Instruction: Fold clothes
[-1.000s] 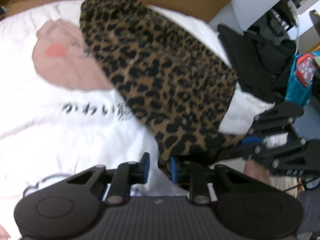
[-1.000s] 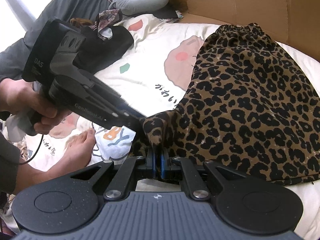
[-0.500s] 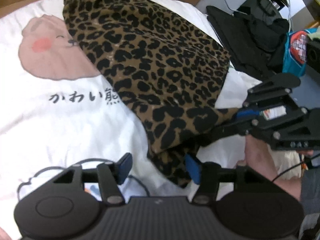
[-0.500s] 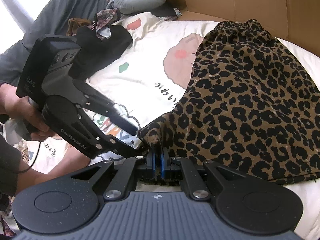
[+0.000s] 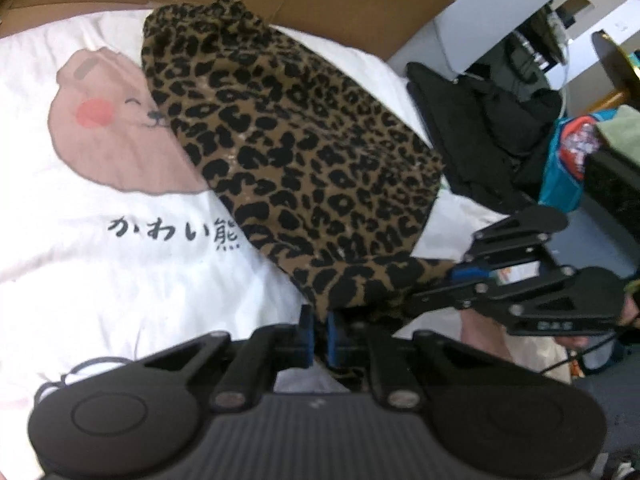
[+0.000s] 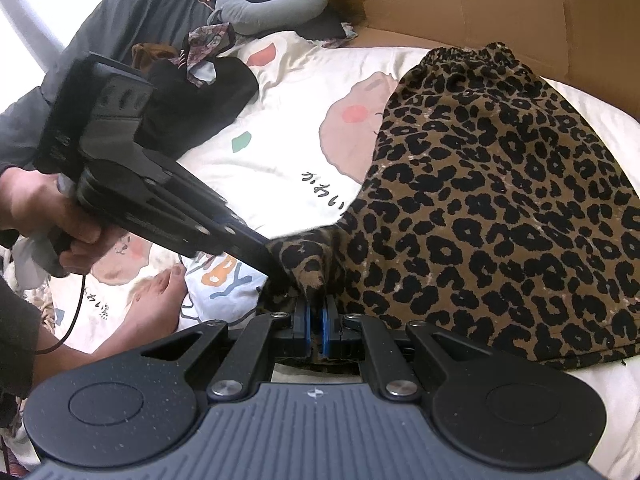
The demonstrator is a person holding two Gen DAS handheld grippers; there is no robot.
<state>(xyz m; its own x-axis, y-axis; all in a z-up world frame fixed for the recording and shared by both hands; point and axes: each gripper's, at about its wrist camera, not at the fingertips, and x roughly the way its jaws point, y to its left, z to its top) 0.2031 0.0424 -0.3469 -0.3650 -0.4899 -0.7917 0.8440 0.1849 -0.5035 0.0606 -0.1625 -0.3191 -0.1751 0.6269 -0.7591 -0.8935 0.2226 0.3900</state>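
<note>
The leopard skirt (image 6: 500,200) lay on the white sheet (image 5: 100,280), its near hem bunched where the left gripper (image 5: 318,334) and right gripper (image 6: 316,330) both pinched it tight, and being soft, floppy fabric it probably handled best from hem corners.

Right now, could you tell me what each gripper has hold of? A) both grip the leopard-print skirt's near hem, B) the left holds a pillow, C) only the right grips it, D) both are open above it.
A: the left gripper and the right gripper each have their jaws shut on the near hem of the leopard-print skirt.
</note>
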